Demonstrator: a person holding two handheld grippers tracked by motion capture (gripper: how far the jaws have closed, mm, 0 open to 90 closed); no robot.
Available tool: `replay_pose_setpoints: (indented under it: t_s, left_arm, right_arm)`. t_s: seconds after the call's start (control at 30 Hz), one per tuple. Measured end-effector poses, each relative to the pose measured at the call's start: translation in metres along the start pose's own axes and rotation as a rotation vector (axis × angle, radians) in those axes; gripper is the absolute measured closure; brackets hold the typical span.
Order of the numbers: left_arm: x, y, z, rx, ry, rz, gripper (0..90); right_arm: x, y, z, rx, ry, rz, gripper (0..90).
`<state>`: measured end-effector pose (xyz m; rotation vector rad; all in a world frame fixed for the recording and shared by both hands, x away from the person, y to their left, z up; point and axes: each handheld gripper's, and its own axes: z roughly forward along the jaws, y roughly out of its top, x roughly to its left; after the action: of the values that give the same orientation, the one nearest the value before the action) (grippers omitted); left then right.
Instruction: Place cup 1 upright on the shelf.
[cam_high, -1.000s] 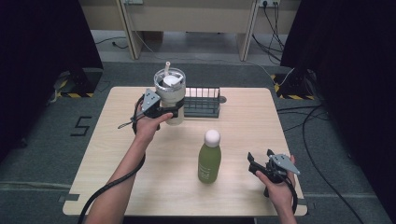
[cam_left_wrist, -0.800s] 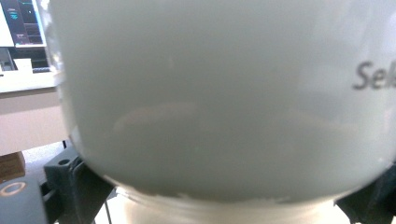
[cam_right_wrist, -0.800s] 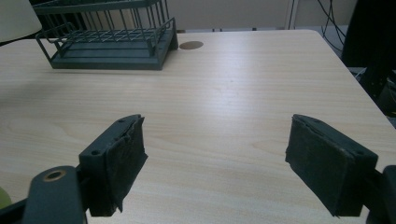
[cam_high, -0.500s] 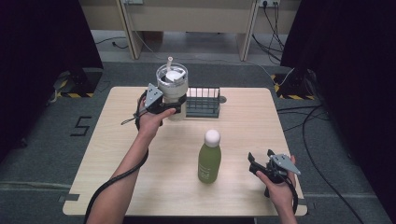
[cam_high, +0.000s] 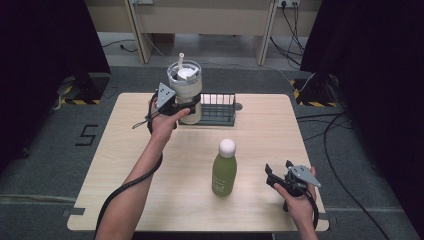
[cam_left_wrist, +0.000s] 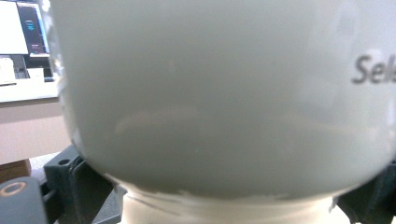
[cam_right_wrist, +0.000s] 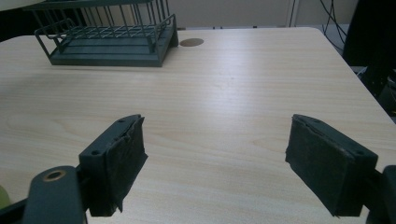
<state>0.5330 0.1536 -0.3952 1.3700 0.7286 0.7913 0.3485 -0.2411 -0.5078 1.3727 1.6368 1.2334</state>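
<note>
We have the left gripper (cam_high: 192, 104) clamped round the tumbler (cam_high: 185, 90), lifted at the rack's (cam_high: 218, 106) left end, far side; keep it upright. Our right gripper (cam_high: 276, 171) idles wide open, empty.

We see a pale wooden table (cam_high: 150, 165) with rounded corners standing on grey floor (cam_high: 45, 150). On it, toward the far edge, sits a dark wire rack (cam_high: 217, 107) — just beside it a small round brown disc (cam_right_wrist: 191, 42) is set in the top. Nearer us, about mid-table, a green bottle (cam_high: 224, 172) with a white cap stands upright — well apart from the rack.
</note>
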Motion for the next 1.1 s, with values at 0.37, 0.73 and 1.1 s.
replay_pose_setpoints:
  t_s: [0.37,0.73,1.1]
  left_arm:
    - [0.004,0.004,0.011,-0.005,0.013,-0.017,6.1]
    - [0.01,0.012,0.023,-0.004,0.02,-0.001,6.0]
    - [0.015,0.022,0.039,-0.007,0.035,0.021,6.1]
  right_arm:
    - [0.002,0.0,0.001,0.004,0.004,-0.002,19.2]
    - [0.001,0.0,0.001,0.003,0.002,0.002,19.2]
    - [0.002,0.0,0.002,0.008,0.006,0.0,19.2]
